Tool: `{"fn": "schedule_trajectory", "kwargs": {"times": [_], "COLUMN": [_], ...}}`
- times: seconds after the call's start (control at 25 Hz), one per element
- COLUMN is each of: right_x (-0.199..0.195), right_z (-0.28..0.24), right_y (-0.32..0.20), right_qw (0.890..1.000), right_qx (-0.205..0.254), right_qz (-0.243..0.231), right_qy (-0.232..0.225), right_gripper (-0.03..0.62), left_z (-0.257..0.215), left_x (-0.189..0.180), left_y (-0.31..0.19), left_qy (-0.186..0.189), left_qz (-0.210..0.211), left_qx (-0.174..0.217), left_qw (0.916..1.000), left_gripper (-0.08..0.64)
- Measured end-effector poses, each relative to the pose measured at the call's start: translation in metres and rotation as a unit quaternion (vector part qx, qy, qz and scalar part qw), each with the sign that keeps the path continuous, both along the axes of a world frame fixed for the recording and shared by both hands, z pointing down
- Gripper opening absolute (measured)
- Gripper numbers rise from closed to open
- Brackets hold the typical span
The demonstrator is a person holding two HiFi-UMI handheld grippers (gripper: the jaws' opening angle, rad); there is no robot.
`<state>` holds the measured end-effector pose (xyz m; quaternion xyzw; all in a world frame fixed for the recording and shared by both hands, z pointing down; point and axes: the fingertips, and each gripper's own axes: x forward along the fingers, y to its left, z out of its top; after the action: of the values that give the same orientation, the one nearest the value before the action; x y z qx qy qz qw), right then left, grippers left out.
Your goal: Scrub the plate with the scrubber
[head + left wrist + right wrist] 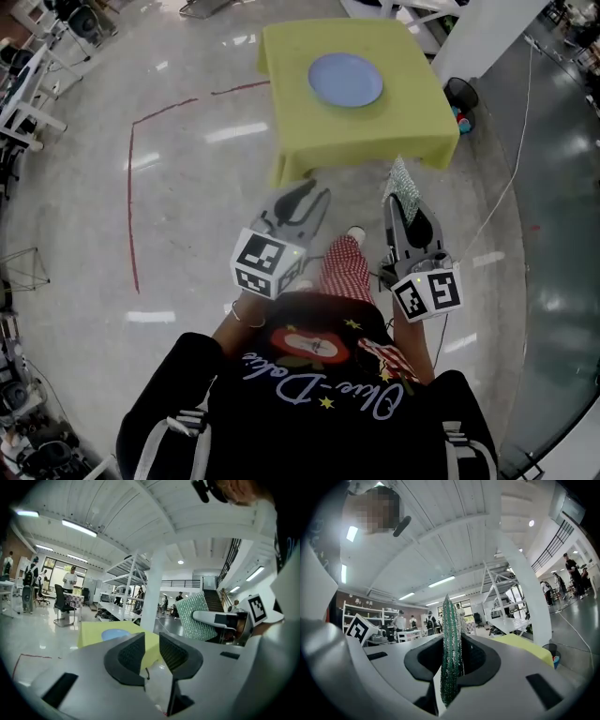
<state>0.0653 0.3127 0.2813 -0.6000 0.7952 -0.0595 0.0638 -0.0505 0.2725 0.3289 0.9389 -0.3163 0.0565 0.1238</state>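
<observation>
A round blue plate (pixel 345 79) lies on a table with a yellow-green cloth (pixel 300 122), a few steps ahead of me. I hold both grippers at waist height, short of the table. My left gripper (pixel 309 192) is open, with a gap and nothing between its ribbed pads (pixel 129 652). In the left gripper view the plate (pixel 115 633) shows beyond the jaws. My right gripper (pixel 405 202) is shut on a green glittery scrubber (pixel 403 183), which stands on edge between the pads and sticks up past them (pixel 451 639). The scrubber (pixel 199 618) also appears at the right of the left gripper view.
A dark bin (pixel 459 94) with coloured things stands by the table's right corner, beside a white pillar (pixel 469 37). Red tape (pixel 131 187) marks the glossy floor on the left. A cable (pixel 511 187) trails on the right. Shelving, desks and people fill the room's edges.
</observation>
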Motion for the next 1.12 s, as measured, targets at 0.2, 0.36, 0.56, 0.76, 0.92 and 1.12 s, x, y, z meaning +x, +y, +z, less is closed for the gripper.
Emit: {"fn": "schedule_trajectory", "kwargs": {"times": [0.2, 0.36, 0.56, 0.76, 0.92, 1.12], "right_x": [0.009, 0.032, 0.056, 0.076, 0.093, 0.133], "right_z": [-0.004, 0.01, 0.011, 0.006, 0.007, 0.016], "right_y": [-0.043, -0.077, -0.117, -0.158, -0.188, -0.226], "right_qw": [1.0, 1.0, 0.999, 0.998, 0.997, 0.995], "right_qx": [0.005, -0.004, -0.006, -0.011, -0.013, -0.038], "right_qz": [-0.022, -0.025, -0.037, -0.056, -0.079, -0.092], "right_qy": [0.003, -0.008, -0.012, -0.009, 0.0, 0.023], "right_gripper": [0.06, 0.06, 0.06, 0.06, 0.06, 0.059], "left_z": [-0.004, 0.007, 0.019, 0.014, 0.015, 0.013], "left_x": [0.008, 0.022, 0.028, 0.042, 0.059, 0.088], "left_y": [-0.042, -0.073, -0.113, -0.147, -0.18, -0.219], "left_qy": [0.001, -0.003, -0.006, -0.026, -0.027, -0.025], "left_qz": [-0.024, -0.036, -0.065, -0.08, -0.104, -0.131], "left_qx": [0.002, -0.004, -0.025, -0.033, -0.029, -0.023], "left_qw": [0.9997, 0.9993, 0.9976, 0.9959, 0.9938, 0.9908], "left_gripper": [0.077, 0.078, 0.078, 0.08, 0.08, 0.083]}}
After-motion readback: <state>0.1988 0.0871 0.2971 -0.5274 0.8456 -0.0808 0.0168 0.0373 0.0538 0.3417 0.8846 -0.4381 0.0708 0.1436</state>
